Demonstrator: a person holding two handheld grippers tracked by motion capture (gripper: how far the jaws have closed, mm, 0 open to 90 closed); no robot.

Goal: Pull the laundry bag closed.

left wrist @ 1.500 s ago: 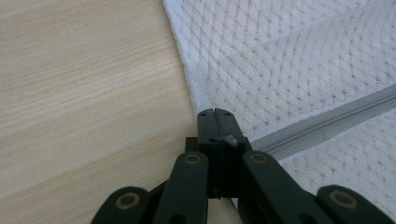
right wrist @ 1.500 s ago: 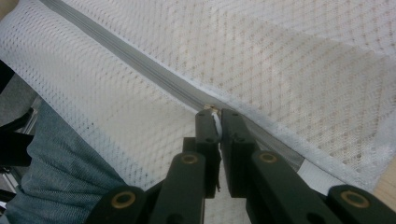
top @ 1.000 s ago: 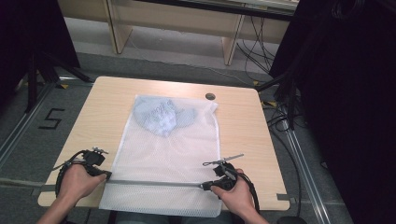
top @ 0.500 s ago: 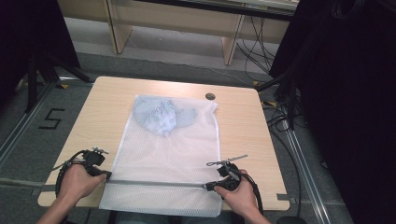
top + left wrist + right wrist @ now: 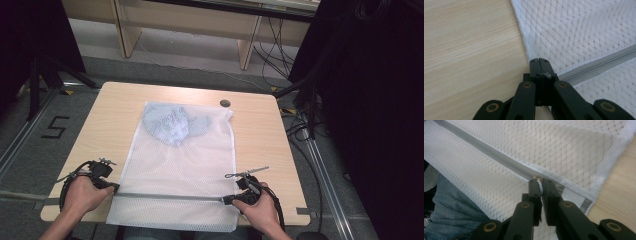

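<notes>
A white mesh bag lies flat on the wooden table, with a blue garment inside its far end. A grey zipper runs across the near end. My left gripper is shut on the bag's left edge at the zipper's end, where its jaws pinch a bit of white fabric beside the zipper. At the zipper's right end my right gripper is shut on the small white zipper pull, right by the bag's hemmed right edge.
A round cable hole sits near the table's far edge. The bag's near end overhangs the front edge above the person's jeans. Bare wood lies left of the bag. Cables and dark stands flank the table on the floor.
My right gripper has edged slightly to the right along the zipper line. The left gripper and the bag have stayed where they were.
</notes>
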